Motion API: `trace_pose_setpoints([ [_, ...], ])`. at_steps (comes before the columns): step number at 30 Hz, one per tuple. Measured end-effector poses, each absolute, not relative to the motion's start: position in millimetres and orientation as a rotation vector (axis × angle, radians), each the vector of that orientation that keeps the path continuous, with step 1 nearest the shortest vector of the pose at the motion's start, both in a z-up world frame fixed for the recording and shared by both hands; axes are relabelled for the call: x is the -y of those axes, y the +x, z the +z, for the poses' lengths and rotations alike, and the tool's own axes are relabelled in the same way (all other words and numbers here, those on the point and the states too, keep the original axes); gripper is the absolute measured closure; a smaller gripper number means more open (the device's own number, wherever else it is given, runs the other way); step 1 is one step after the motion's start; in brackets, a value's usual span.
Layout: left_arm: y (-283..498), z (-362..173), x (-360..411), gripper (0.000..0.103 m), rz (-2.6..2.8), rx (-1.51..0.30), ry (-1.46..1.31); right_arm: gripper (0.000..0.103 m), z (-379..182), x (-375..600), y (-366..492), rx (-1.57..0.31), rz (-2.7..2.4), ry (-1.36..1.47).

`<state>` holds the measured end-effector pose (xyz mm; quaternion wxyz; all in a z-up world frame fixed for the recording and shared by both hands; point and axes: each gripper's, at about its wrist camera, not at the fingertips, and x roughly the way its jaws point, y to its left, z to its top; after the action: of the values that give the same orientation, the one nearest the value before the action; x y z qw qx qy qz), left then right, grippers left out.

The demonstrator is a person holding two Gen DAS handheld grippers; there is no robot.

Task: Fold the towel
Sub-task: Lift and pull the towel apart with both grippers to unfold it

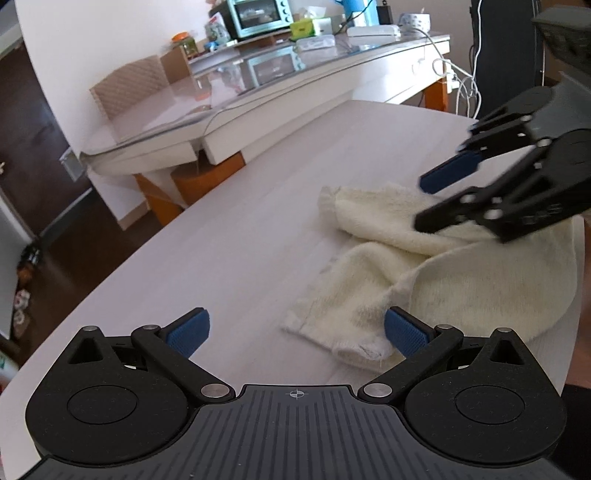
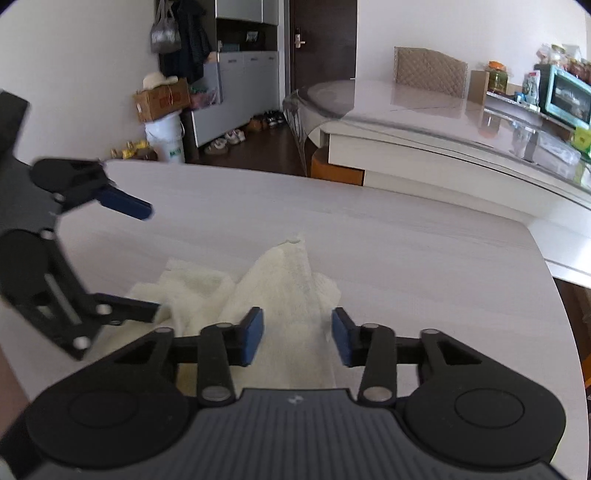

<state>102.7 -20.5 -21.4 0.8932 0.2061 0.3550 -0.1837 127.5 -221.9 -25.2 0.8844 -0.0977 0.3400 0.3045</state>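
Note:
A cream towel [image 1: 461,280] lies crumpled on the pale wood-grain table [image 1: 221,240], with folds running across it. My left gripper [image 1: 297,332] is open wide at the towel's near corner, the right blue pad [image 1: 406,330] resting against the cloth's edge. My right gripper [image 1: 421,203] hovers over the towel's far side with its fingers apart. In the right wrist view the towel [image 2: 288,273] rises to a point ahead. The right gripper [image 2: 297,338] is open with cloth lying between its pads, not pinched. The left gripper [image 2: 153,260] comes in from the left, its lower finger touching the towel's edge.
A second table with a glass top [image 1: 229,99] stands beyond, carrying a teal toaster oven [image 1: 258,16], boxes and cables. A quilted chair [image 2: 430,70] stands behind it. Dark floor [image 1: 92,240] lies off the table's left edge. Shoes and a cardboard box [image 2: 162,99] sit by the far wall.

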Motion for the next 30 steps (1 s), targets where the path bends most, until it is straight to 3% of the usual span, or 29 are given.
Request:
trace_pose_setpoints([
  [4,120,-10,5,0.000,-0.359,-0.726,0.300,0.094,-22,226,123,-0.687,0.615,-0.206],
  [15,154,-27,29,0.000,-0.337,-0.726,0.386,0.095,4,263,105,-0.556,0.468,-0.201],
  [30,156,-29,-6,0.000,-0.181,-0.735,0.465,0.095,-21,288,139,-0.608,0.366,-0.139],
])
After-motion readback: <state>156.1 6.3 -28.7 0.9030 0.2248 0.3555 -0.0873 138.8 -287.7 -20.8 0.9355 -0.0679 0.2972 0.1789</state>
